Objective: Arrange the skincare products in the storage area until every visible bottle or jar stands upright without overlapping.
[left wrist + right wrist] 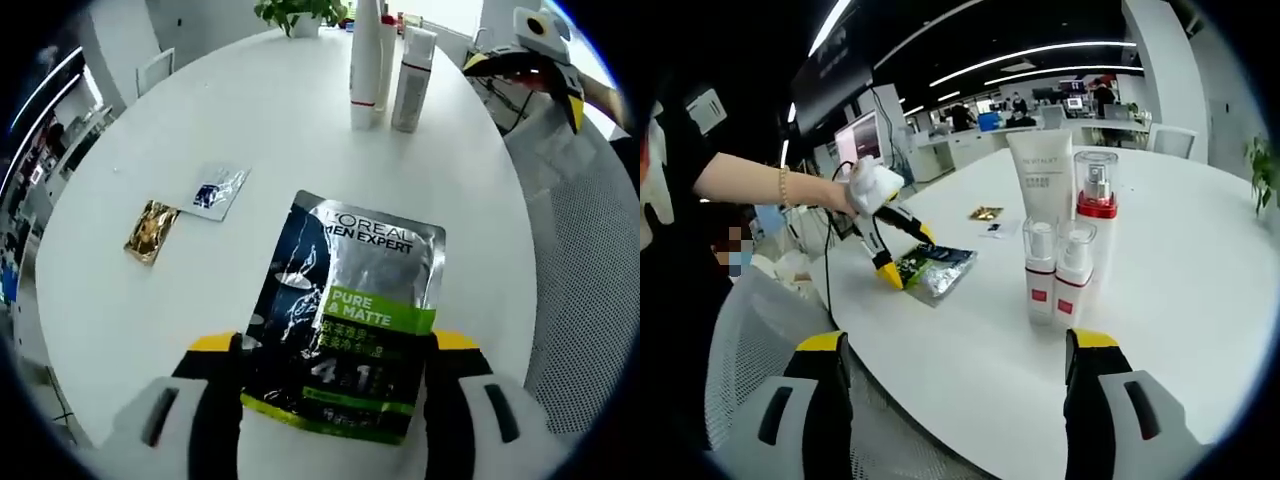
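A dark and silver L'Oreal Men Expert pouch (345, 310) lies flat on the round white table (290, 120). My left gripper (335, 345) is open, and its yellow-tipped jaws stand on either side of the pouch's near end. The right gripper view shows that gripper (905, 255) at the pouch (938, 270), held by a person's hand. Upright and close together stand a white tube (1040, 165), a pump bottle with a red collar (1095, 190) and two small white bottles (1040, 270) (1073, 275). My right gripper (958, 345) is open over the table edge, short of the bottles.
A gold sachet (150, 230) and a silver-blue sachet (217, 190) lie flat left of the pouch. A potted plant (300, 15) stands at the table's far side. A mesh chair (590, 280) is beside the table. Office desks and monitors fill the background.
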The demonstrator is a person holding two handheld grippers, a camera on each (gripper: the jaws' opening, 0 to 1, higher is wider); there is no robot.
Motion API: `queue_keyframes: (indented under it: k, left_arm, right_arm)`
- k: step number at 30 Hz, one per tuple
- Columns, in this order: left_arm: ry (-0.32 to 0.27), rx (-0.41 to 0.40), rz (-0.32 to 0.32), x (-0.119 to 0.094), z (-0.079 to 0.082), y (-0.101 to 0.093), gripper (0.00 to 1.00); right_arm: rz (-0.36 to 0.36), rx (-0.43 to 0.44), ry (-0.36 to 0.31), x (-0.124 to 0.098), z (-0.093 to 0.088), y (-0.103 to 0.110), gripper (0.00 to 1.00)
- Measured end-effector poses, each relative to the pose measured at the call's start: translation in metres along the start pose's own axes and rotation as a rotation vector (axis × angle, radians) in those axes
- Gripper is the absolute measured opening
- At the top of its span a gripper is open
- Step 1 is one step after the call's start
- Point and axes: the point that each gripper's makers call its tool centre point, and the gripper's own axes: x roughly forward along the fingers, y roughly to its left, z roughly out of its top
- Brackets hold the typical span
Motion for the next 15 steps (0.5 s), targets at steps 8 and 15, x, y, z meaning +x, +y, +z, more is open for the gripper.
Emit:
queue_keyframes:
  k: [8, 15]
  left_arm:
    - [-0.052, -0.040, 0.021, -0.007, -0.001, -0.019, 0.56]
    - [-0.121, -0.100, 0.080, -0.011, 0.001, -0.028, 0.35]
  right_arm:
    - [0.000, -0.005, 0.001, 0.000, 0.001, 0.002, 0.87]
    - [0.003, -0.005, 0.004, 0.000, 0.000, 0.003, 0.86]
